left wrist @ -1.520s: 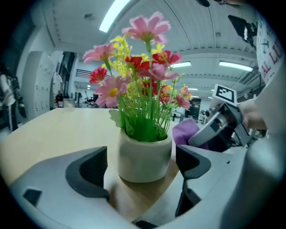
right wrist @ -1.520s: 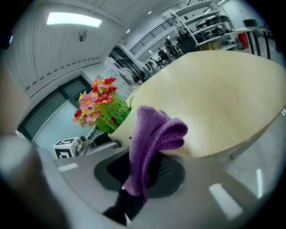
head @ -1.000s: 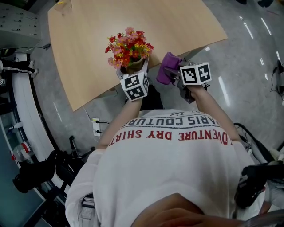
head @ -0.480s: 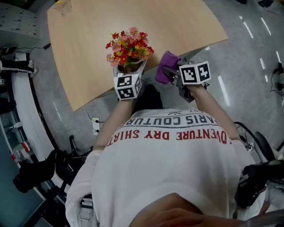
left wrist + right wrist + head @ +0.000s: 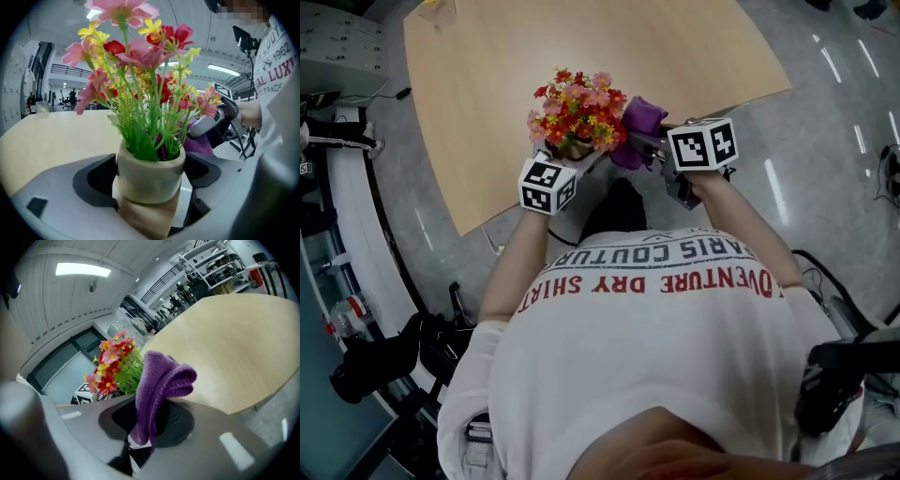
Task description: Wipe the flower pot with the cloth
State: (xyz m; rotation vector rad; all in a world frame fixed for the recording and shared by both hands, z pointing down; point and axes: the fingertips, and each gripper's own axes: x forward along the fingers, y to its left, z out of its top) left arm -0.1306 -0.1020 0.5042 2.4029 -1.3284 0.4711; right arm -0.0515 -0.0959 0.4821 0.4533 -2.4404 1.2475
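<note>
left tool (image 5: 148, 186) gripping flower pot (image 5: 150, 169), right tool (image 5: 149, 427) pinching purple cloth (image 5: 161, 376), shirt (image 5: 656, 319) reads "DRY SHIRT"

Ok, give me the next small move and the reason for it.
Probably press the purple knitted cloth against the cream ceramic flower pot's side. The right gripper holds the cloth beside the flowers; the left gripper grips the pot, and no contact with its wall shows yet.
</note>
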